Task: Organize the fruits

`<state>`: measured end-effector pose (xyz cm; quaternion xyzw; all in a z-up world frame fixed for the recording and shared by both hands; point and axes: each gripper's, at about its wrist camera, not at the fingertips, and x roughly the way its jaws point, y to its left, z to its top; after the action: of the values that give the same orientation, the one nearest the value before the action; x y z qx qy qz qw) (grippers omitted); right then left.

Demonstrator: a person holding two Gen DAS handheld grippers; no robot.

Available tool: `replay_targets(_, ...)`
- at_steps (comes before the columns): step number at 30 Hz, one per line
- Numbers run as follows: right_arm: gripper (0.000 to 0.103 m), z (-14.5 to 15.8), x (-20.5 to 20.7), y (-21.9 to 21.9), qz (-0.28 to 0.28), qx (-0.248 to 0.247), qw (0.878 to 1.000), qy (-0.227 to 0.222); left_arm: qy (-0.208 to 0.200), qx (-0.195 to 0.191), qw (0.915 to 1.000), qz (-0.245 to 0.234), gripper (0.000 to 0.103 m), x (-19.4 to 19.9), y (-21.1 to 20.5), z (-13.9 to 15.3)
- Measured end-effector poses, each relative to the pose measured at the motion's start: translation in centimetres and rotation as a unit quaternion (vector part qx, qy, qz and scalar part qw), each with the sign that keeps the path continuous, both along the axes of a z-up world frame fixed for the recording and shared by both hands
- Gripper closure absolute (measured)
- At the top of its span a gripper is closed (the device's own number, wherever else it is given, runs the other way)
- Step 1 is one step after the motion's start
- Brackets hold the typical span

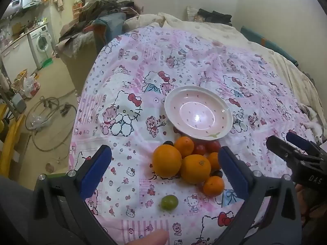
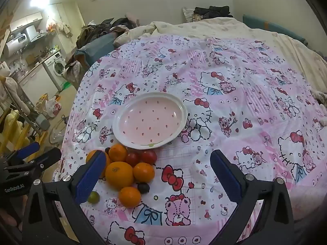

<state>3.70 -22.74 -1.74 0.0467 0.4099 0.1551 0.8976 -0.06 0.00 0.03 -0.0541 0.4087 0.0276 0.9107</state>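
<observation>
An empty pink plate point(image 1: 198, 112) with a white rim lies on the Hello Kitty cloth; it also shows in the right wrist view point(image 2: 150, 120). In front of it sits a pile of oranges point(image 1: 195, 168) point(image 2: 119, 175), red tomatoes point(image 1: 212, 146) point(image 2: 148, 156) and dark plums point(image 2: 143, 187). A small green fruit point(image 1: 169, 202) point(image 2: 93, 197) lies apart, nearer me. My left gripper point(image 1: 165, 167) is open and empty, above the near side of the pile. My right gripper point(image 2: 155, 173) is open and empty, to the right of the pile.
The cloth point(image 2: 235, 106) covers a bed with a cream quilt point(image 1: 204, 26) and clothes point(image 1: 98, 10) at the far end. The bed's left edge drops to a floor with cables point(image 1: 47, 118), bags and a washing machine point(image 1: 41, 42).
</observation>
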Motion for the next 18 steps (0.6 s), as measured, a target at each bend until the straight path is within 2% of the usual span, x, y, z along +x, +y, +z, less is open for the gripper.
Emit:
replay_targets(7, 0.0, 0.0, 0.0, 0.1, -0.002, -0.004, 1.0, -0.001, 0.004, 0.0, 0.9999, 0.011, 0.0, -0.3, 0.0, -0.1)
replay_targets(14, 0.0, 0.1, 0.1, 0.1, -0.001, -0.006, 1.0, -0.003, 0.008, -0.005, 1.0, 0.003, 0.0, -0.1, -0.4, 1.0)
replay_targets(18, 0.0, 0.0, 0.1, 0.0, 0.0, -0.006, 1.0, -0.004, 0.007, -0.006, 1.0, 0.001, 0.0, 0.0, 0.3, 0.2)
